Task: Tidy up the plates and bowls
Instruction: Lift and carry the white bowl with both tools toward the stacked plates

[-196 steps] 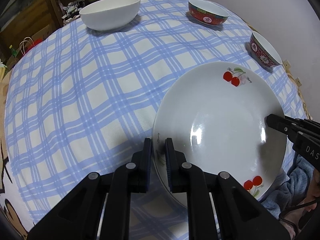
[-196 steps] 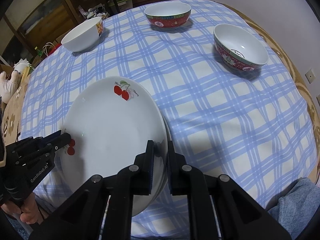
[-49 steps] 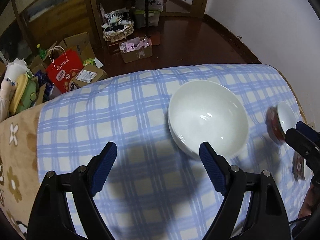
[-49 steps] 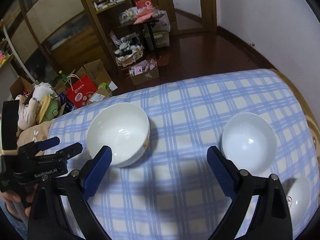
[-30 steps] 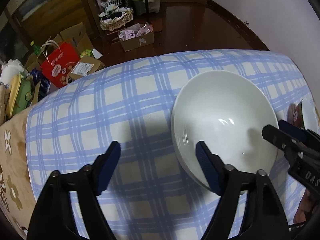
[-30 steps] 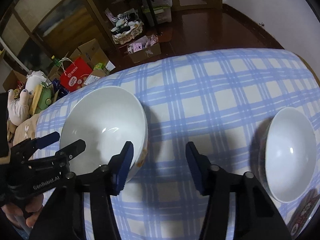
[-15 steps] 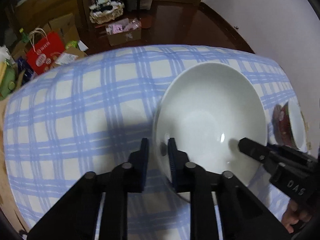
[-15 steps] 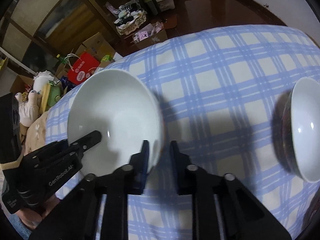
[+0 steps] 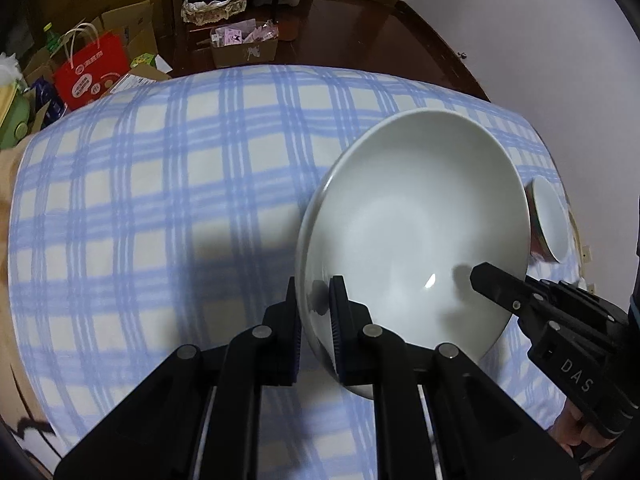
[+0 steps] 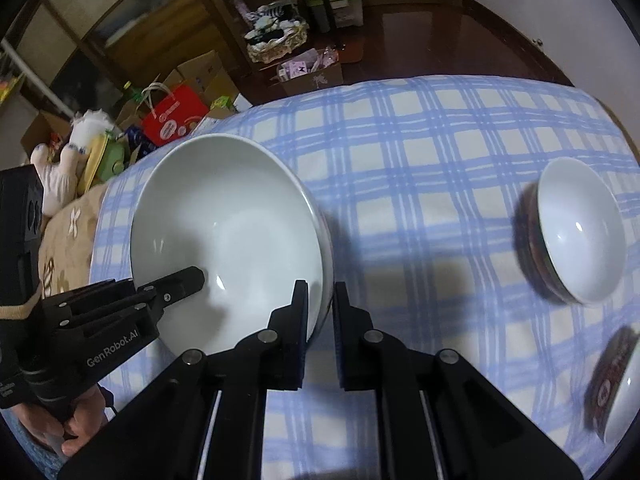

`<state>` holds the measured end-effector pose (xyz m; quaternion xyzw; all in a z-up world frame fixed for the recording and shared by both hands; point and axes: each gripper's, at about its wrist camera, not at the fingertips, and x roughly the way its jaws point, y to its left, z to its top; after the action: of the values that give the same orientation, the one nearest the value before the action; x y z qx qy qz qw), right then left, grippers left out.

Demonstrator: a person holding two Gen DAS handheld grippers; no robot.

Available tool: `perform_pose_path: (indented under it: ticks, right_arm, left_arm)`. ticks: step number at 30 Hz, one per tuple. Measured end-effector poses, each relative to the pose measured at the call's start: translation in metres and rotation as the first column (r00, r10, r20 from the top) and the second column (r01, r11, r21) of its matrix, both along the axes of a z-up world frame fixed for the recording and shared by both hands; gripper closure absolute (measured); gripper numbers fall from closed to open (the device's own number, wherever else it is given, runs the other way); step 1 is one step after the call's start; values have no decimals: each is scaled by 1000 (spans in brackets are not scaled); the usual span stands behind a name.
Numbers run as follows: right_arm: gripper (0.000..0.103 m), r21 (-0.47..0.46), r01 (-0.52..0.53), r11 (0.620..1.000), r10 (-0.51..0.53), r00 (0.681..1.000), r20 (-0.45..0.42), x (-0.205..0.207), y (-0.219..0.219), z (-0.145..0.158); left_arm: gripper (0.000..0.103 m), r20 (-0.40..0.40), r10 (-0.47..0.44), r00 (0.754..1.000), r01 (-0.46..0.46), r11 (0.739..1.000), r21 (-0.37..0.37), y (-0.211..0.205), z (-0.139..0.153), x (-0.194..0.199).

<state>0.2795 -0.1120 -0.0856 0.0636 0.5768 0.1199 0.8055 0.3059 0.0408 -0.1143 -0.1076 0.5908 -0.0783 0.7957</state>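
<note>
both grippers pinch opposite rims of the white bowl (image 9: 412,232), mouth up.

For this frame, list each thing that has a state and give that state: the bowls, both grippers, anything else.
White bowl: upright, tilted, gripped at opposite rims by both grippers.
Left gripper: shut on the white bowl's rim.
Right gripper: shut on the white bowl's rim, and its jaws are closing.
Red bowl: upright on the tablecloth, empty, untouched.
Second red bowl: at the frame edge, blurred, contents unclear.

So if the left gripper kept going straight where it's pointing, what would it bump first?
The left gripper already pinches the white bowl rim, so the bowl wall; past that, probably the checked tablecloth.
</note>
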Motion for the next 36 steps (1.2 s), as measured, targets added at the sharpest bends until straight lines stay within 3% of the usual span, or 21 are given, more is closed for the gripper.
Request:
perform_pose_path:
  ticks: [9, 18, 25, 36]
  right_arm:
    - [90, 25, -26, 999, 26, 999, 19, -61, 6, 18]
    - [90, 60, -36, 998, 35, 999, 19, -101, 12, 17]
    - [90, -2, -63, 998, 63, 998, 17, -131, 25, 8]
    - [89, 21, -65, 998, 65, 998, 1, -137, 25, -14]
  left_arm:
    - [89, 3, -20, 1000, 20, 1000, 3, 8, 17, -64]
    - [90, 9, -16, 1000, 16, 999, 32, 15, 29, -116]
    - [90, -16, -22, 1000, 23, 998, 51, 16, 15, -136]
    - [89, -49, -23, 999, 25, 999, 32, 20, -12, -149]
